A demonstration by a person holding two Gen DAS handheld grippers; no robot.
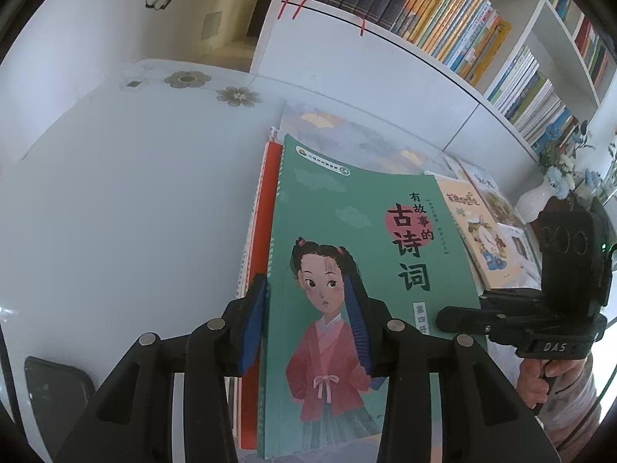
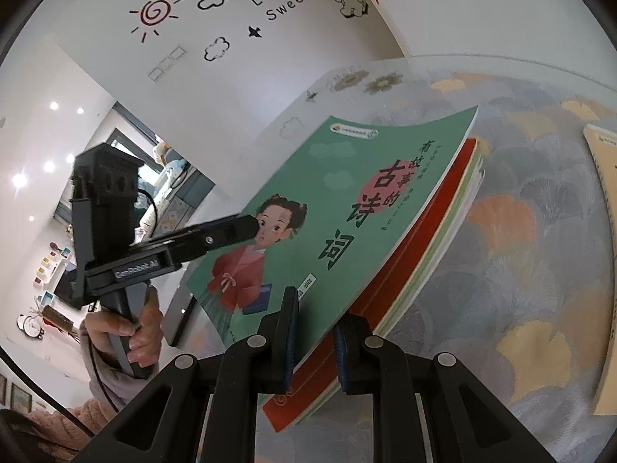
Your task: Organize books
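A stack of books hangs tilted over the table, held from both ends. On top is a green book (image 1: pixel 347 231) (image 2: pixel 327 193) with a girl on its cover, and a red book (image 1: pixel 262 212) (image 2: pixel 424 231) lies under it. My left gripper (image 1: pixel 304 276) is at the spine edge, one blue pad on the green cover and the other against the spine side. In the right wrist view, the upper finger of the left gripper (image 2: pixel 248 227) rests on the cover. My right gripper (image 2: pixel 314 308) (image 1: pixel 447 314) is shut on the stack's lower corner, with the green and red books between its pads.
More picture books (image 1: pixel 478 231) lie on the patterned cloth (image 2: pixel 520 231), and a yellow book (image 2: pixel 605 270) is at the right edge. A full bookshelf (image 1: pixel 443 11) stands behind. A white vase of blue flowers (image 1: pixel 540 196) is at the right. A dark flat object (image 1: pixel 58 397) lies on the white table (image 1: pixel 115 212).
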